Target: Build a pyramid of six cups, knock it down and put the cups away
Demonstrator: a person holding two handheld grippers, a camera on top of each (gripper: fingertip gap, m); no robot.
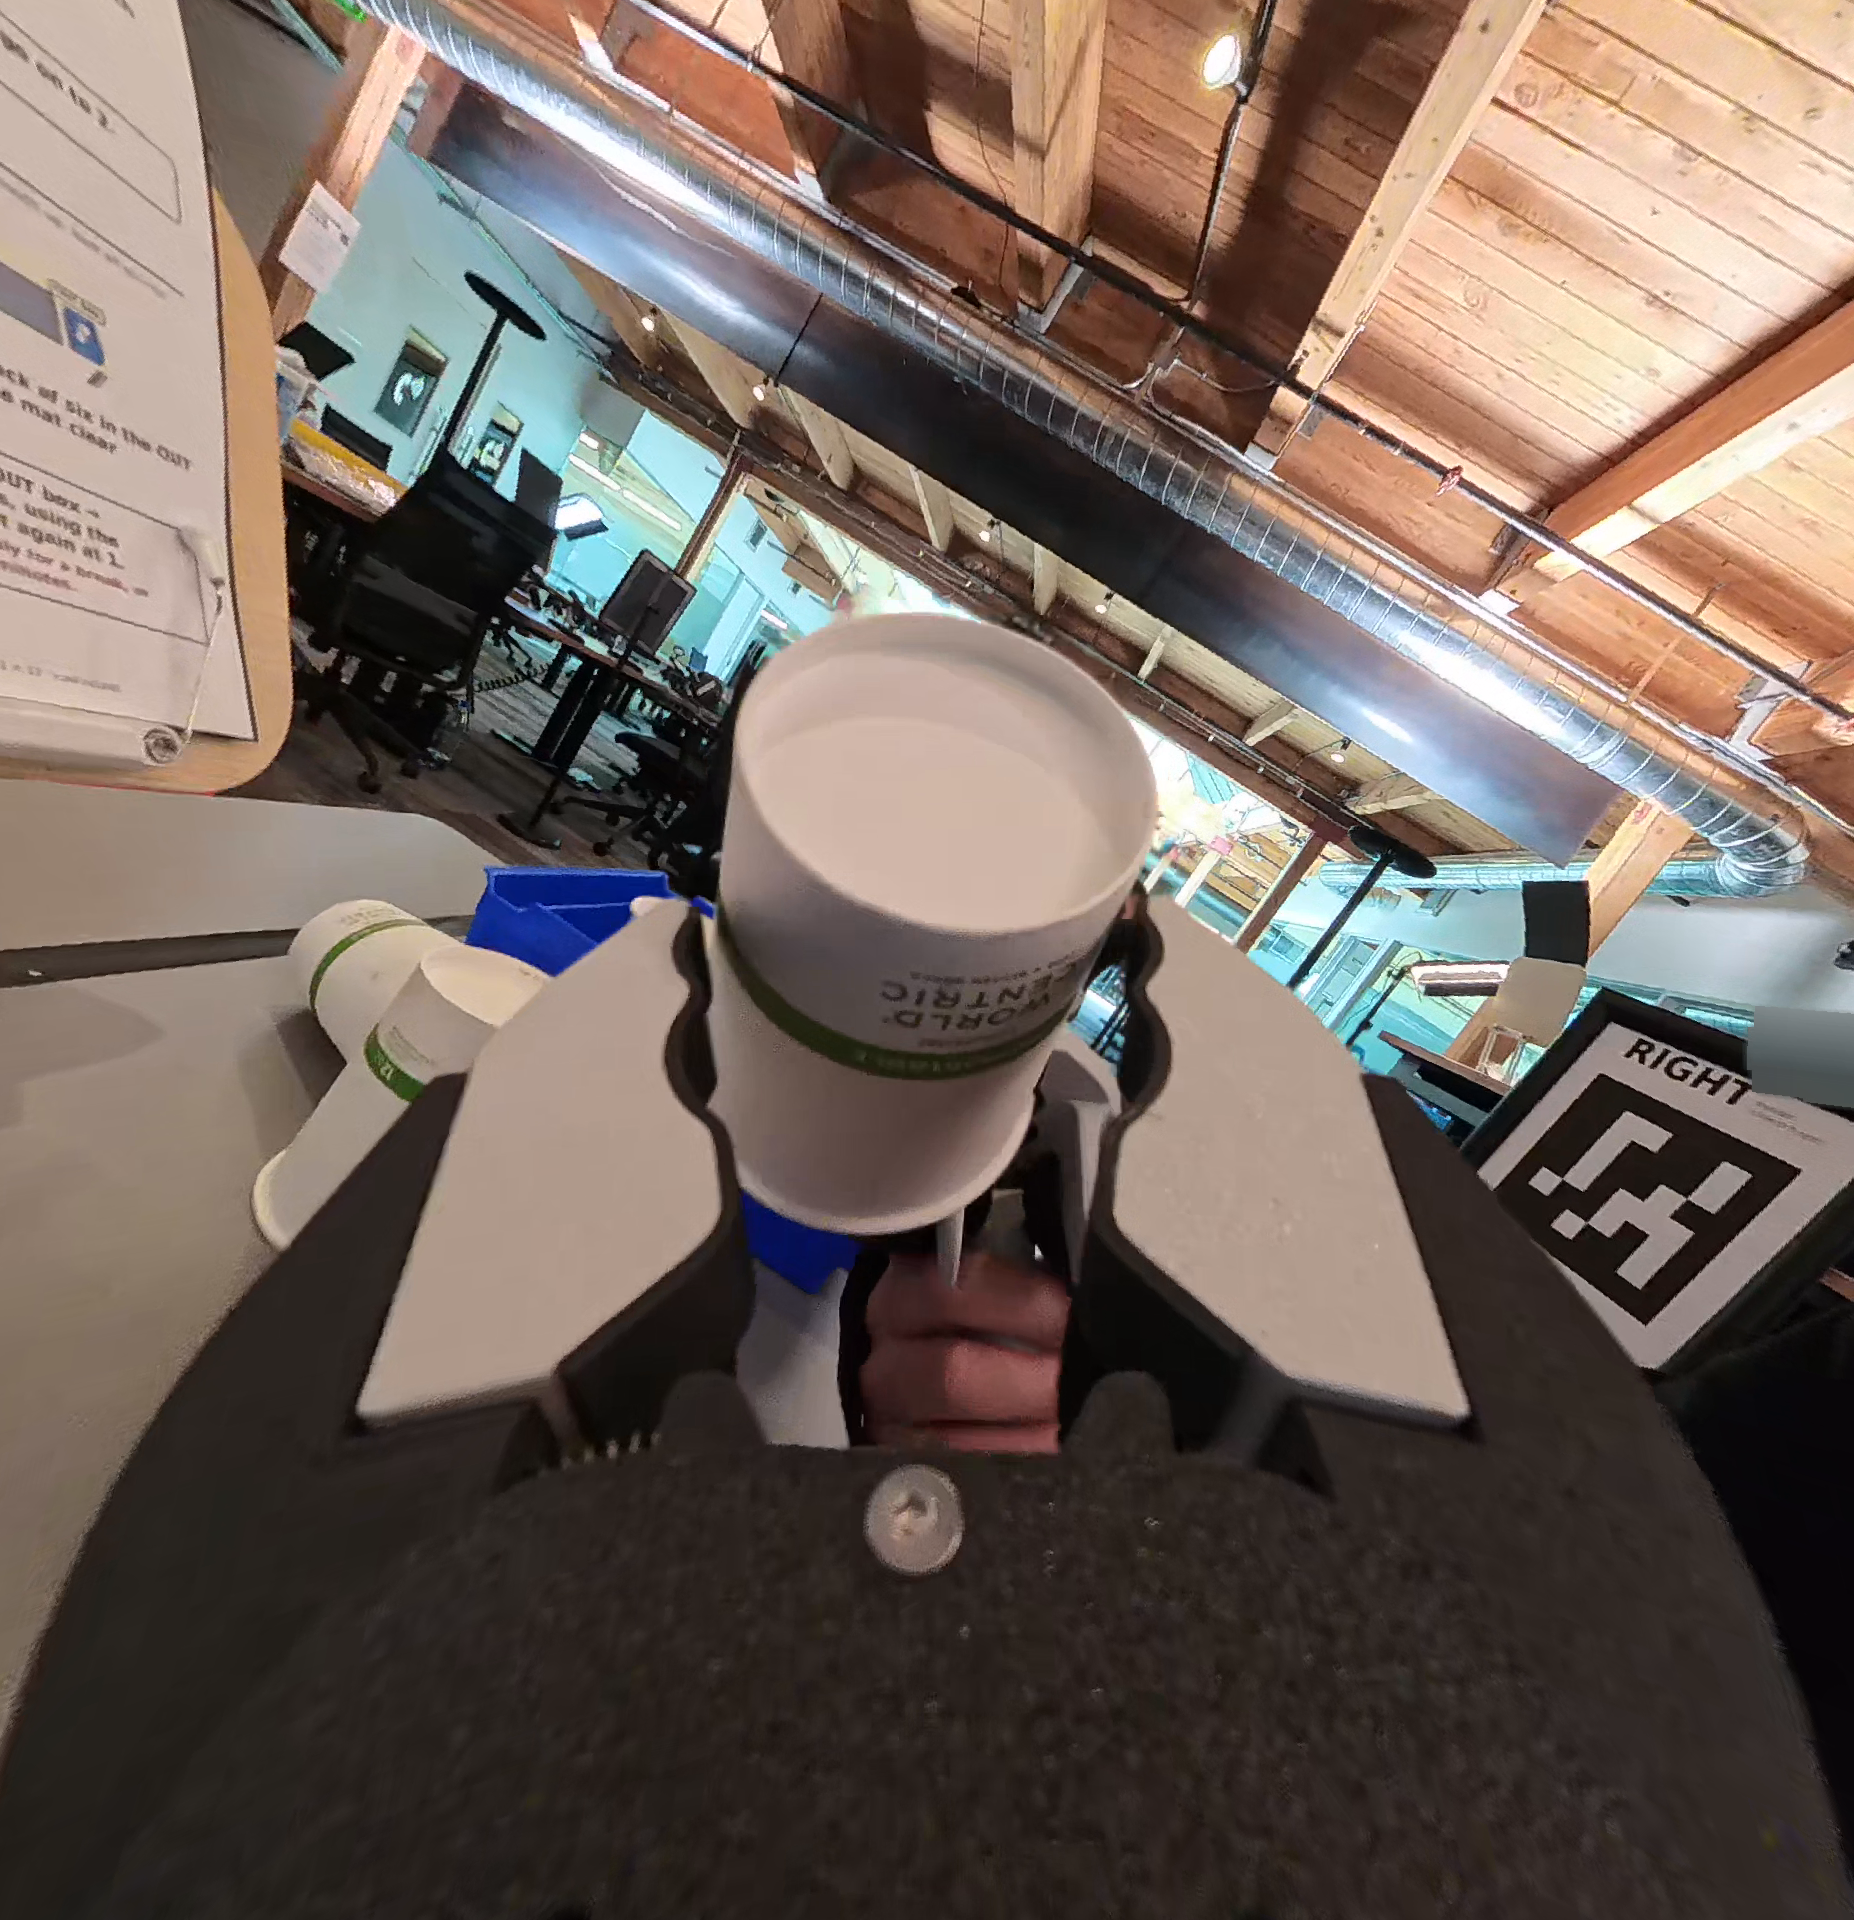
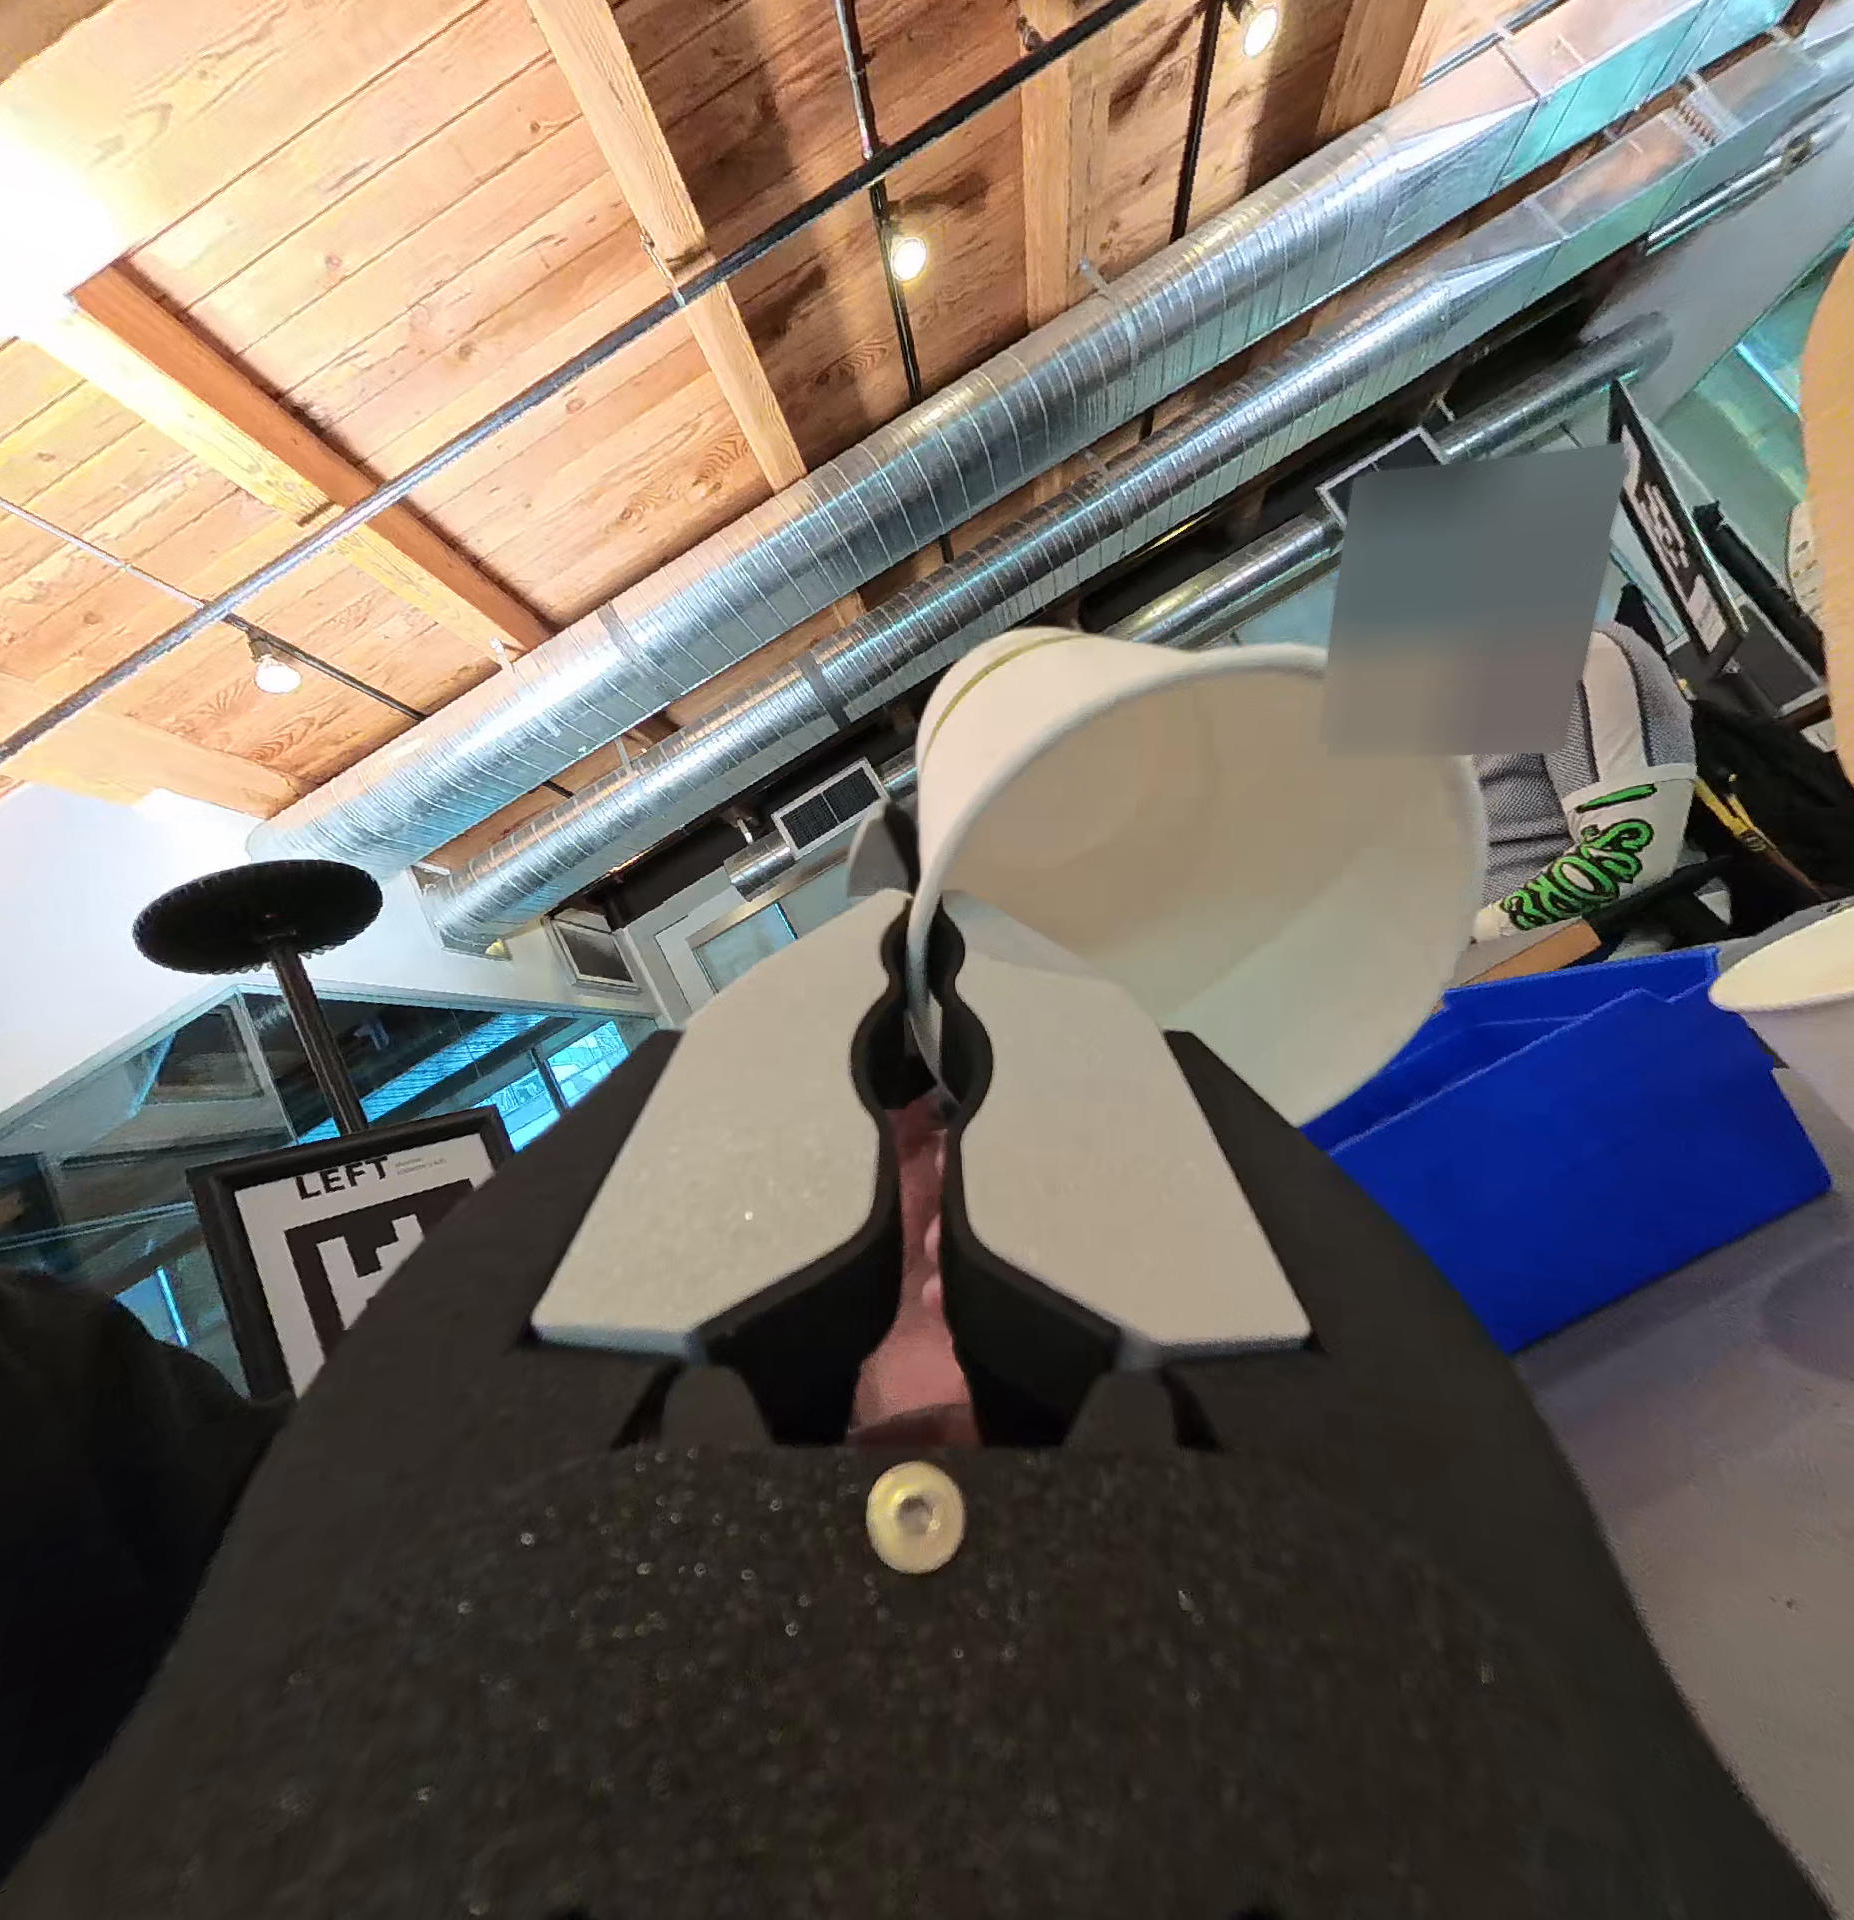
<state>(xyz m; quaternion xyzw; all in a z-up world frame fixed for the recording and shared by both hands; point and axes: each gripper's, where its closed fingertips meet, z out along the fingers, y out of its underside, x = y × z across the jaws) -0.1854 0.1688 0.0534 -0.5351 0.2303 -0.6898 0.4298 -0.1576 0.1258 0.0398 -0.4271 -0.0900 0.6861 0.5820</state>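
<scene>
My left gripper (image 1: 918, 997) is shut on a white paper cup (image 1: 923, 831) with a green band. The cup is held across its body in the air, its base turned away from me. My right gripper (image 2: 918, 925) is shut on the wall of another white cup (image 2: 1193, 831), pinched at the rim, its open mouth turned toward me. Three more white cups lie or lean together on the grey table (image 1: 123, 1195) at the left: one (image 1: 357, 966), a second (image 1: 435, 1029), a third on its side (image 1: 320, 1153). Both views tilt up toward the ceiling.
A blue bin (image 1: 559, 914) stands behind the loose cups; it also shows in the right wrist view (image 2: 1577, 1122), with another cup's rim (image 2: 1806, 977) beside it. A printed sheet on a stand (image 1: 81, 416) is at the far left. A person in a grey shirt (image 2: 1588, 790) is behind the bin.
</scene>
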